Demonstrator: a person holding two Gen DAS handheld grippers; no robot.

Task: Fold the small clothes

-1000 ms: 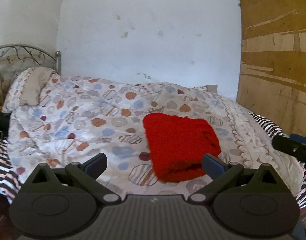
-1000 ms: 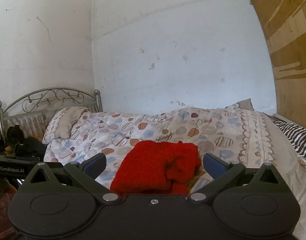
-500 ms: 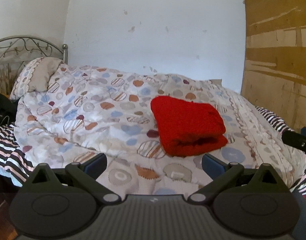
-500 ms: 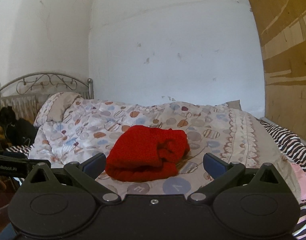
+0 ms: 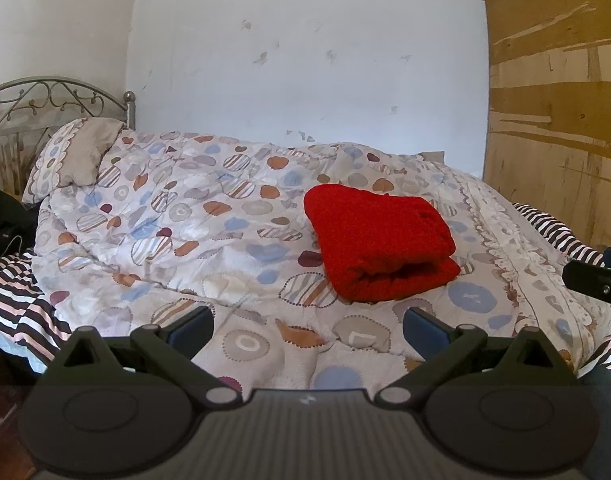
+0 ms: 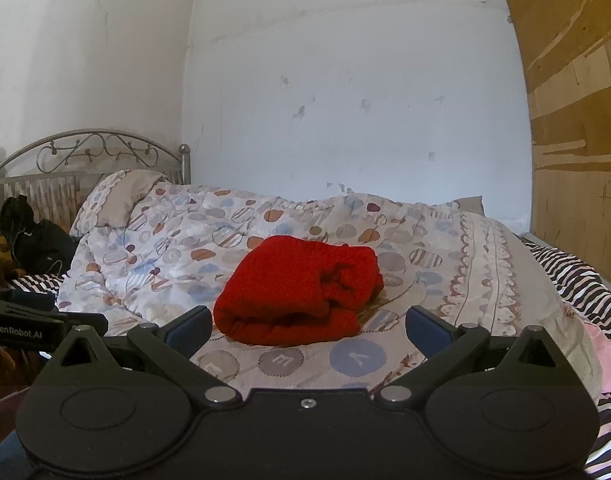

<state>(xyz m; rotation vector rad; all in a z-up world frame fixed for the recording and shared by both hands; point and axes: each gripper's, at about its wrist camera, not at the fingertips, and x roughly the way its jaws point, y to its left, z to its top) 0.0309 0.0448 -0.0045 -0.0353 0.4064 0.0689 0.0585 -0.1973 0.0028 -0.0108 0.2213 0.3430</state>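
Observation:
A red knitted garment (image 5: 379,246) lies folded into a thick bundle on the patterned quilt (image 5: 177,248), right of the bed's middle. My left gripper (image 5: 307,330) is open and empty, held back from the bed's near edge, with the bundle ahead and to its right. In the right wrist view the same red garment (image 6: 301,292) sits just beyond my right gripper (image 6: 307,326), which is also open with nothing between its fingers. Each gripper shows at the edge of the other's view: the right one (image 5: 593,280), the left one (image 6: 25,326).
A pillow (image 5: 75,156) lies at the metal headboard (image 5: 45,98) on the left. Dark clothes (image 6: 37,240) are piled beside it. A striped sheet (image 6: 577,280) shows under the quilt. A plywood panel (image 5: 557,100) stands on the right, a white wall behind.
Both grippers have pulled back and away from the red bundle, which now sits farther off on the quilt. Both stayed open and the bundle has not moved.

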